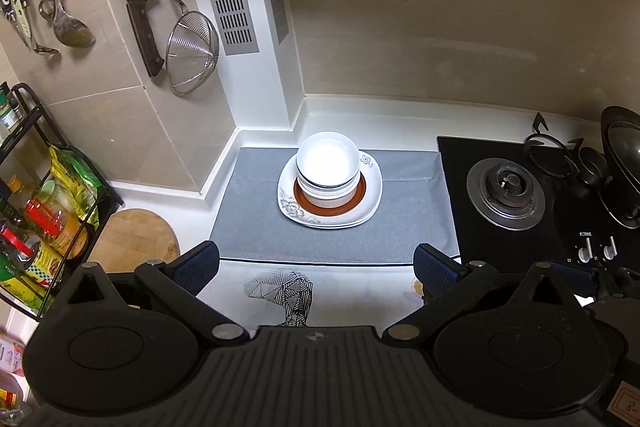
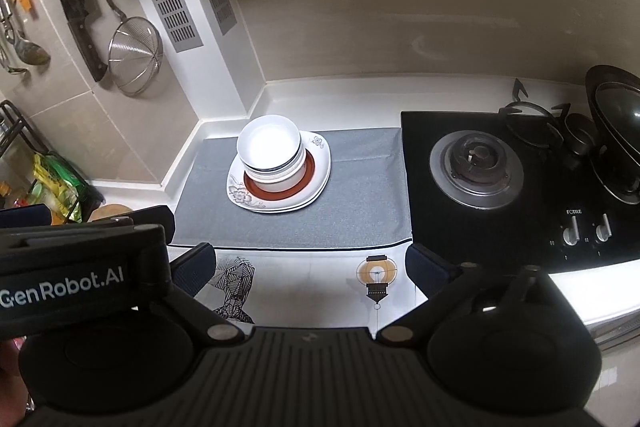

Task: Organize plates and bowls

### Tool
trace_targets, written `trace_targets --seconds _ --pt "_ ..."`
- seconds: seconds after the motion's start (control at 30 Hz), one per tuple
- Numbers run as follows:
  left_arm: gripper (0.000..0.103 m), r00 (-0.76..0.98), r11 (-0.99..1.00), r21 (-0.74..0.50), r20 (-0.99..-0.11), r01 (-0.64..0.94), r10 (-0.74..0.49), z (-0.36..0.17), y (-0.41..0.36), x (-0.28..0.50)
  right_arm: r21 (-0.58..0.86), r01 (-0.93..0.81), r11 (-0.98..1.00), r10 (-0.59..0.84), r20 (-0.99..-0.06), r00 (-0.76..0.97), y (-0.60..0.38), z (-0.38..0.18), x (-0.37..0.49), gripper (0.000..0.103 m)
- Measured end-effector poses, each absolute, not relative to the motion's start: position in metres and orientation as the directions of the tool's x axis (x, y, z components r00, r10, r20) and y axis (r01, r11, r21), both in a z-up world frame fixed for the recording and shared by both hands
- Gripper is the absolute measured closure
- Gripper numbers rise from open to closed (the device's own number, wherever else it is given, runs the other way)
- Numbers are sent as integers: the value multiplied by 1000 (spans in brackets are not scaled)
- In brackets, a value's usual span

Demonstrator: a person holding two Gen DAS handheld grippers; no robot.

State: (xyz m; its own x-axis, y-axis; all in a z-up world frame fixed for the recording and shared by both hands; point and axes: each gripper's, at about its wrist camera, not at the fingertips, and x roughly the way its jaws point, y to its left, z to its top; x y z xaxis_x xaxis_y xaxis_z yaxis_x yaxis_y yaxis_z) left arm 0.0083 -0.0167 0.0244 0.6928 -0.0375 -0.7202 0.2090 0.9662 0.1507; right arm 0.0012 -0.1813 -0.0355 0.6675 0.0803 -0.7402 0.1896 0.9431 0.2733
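White bowls [image 1: 328, 163] are stacked on a brown-rimmed plate [image 1: 362, 191], which sits on white flower-patterned square plates [image 1: 370, 205] on a grey mat [image 1: 256, 223]. The same stack shows in the right wrist view, with bowls [image 2: 269, 147] on the plates [image 2: 318, 167]. My left gripper [image 1: 318, 265] is open and empty, well in front of the stack. My right gripper [image 2: 311, 265] is open and empty, also short of the stack; the left gripper's body [image 2: 80, 267] is beside it on the left.
A black gas hob [image 1: 505, 191] with a wok [image 1: 622, 171] lies right of the mat. A rack of bottles [image 1: 40, 219] and a round wooden board [image 1: 134, 237] stand at the left. Utensils and a strainer [image 1: 192, 51] hang on the wall. A printed white cloth [image 2: 304, 283] lies in front.
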Motion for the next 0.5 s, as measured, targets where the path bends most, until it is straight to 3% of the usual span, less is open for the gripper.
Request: trace_targets --seconds 0.5 --pt "0 687 961 155 -725 228 -46 27 -15 5 273 196 942 75 -740 669 -180 -35 -7 2"
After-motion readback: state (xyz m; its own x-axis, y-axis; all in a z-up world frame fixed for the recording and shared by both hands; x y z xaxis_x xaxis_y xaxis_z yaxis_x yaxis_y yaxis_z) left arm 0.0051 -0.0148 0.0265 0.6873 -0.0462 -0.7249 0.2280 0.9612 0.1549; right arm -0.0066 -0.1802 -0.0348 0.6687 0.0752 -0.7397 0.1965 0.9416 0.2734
